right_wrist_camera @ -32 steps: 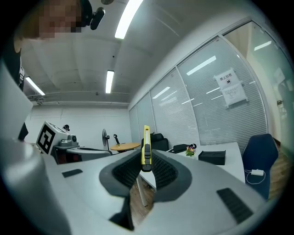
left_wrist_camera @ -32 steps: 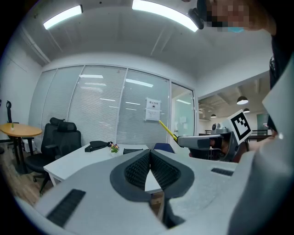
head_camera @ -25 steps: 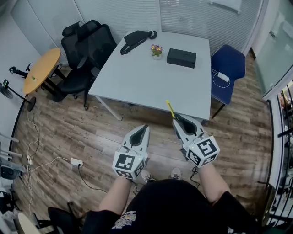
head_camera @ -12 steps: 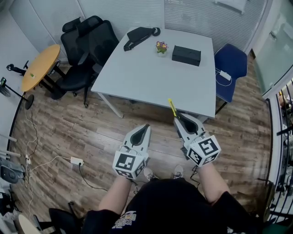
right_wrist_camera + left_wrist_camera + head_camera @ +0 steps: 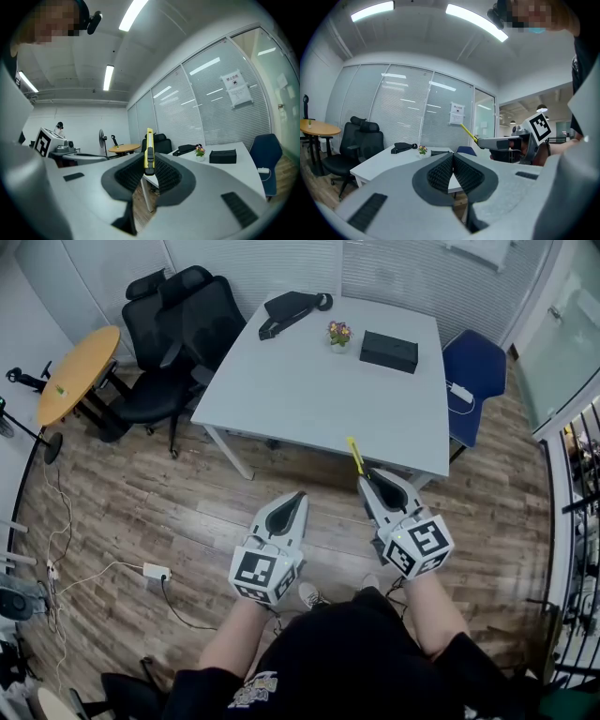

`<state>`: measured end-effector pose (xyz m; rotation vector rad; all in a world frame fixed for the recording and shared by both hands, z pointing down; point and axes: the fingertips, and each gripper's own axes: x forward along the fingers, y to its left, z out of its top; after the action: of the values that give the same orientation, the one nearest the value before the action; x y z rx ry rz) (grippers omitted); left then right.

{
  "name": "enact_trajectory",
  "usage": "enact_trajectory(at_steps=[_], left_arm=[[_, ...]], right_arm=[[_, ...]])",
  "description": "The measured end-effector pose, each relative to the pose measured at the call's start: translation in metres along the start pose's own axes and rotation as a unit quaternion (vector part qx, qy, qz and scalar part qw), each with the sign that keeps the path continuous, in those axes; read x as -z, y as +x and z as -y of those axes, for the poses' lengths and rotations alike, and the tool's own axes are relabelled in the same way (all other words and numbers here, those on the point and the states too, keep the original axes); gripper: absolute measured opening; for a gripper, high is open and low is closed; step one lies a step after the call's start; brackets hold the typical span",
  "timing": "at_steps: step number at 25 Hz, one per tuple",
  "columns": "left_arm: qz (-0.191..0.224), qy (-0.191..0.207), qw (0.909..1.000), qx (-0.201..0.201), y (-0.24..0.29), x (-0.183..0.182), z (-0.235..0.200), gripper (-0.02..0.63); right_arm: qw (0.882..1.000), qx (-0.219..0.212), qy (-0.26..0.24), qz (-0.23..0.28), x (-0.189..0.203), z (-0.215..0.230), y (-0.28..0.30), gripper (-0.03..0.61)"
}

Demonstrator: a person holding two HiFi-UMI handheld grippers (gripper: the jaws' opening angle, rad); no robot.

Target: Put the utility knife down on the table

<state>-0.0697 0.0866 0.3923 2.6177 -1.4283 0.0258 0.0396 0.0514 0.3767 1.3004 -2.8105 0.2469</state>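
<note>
A yellow utility knife (image 5: 355, 457) sticks up out of my right gripper (image 5: 367, 480), whose jaws are shut on its lower end. In the right gripper view the knife (image 5: 149, 152) stands upright between the ribbed pads. It hangs over the near edge of the white table (image 5: 309, 390). My left gripper (image 5: 295, 499) is shut and holds nothing, over the wooden floor short of the table. The left gripper view shows its pads pressed together (image 5: 453, 164) and the knife (image 5: 468, 132) off to the right.
On the table's far side lie a black bag (image 5: 292, 311), a small flower pot (image 5: 338, 335) and a black box (image 5: 388, 351). Black office chairs (image 5: 173, 338) stand at the table's left, a blue chair (image 5: 476, 381) at its right, and a round wooden table (image 5: 78, 373) further left.
The whole view has moved forward toward the table. My right gripper with the knife now reaches the table's near edge. The left gripper holds its place beside it.
</note>
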Motion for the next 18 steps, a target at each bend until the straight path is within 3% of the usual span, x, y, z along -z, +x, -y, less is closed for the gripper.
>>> enact_trajectory(at_steps=[9, 18], left_arm=[[-0.003, -0.004, 1.0000, -0.001, 0.000, 0.004, -0.017, 0.005], [-0.011, 0.002, 0.9999, -0.007, 0.035, -0.001, -0.031, 0.005]], right_arm=[[1.000, 0.002, 0.000, -0.004, 0.002, -0.002, 0.015, 0.071], [1.000, 0.000, 0.008, -0.006, 0.001, 0.034, 0.042, 0.071]])
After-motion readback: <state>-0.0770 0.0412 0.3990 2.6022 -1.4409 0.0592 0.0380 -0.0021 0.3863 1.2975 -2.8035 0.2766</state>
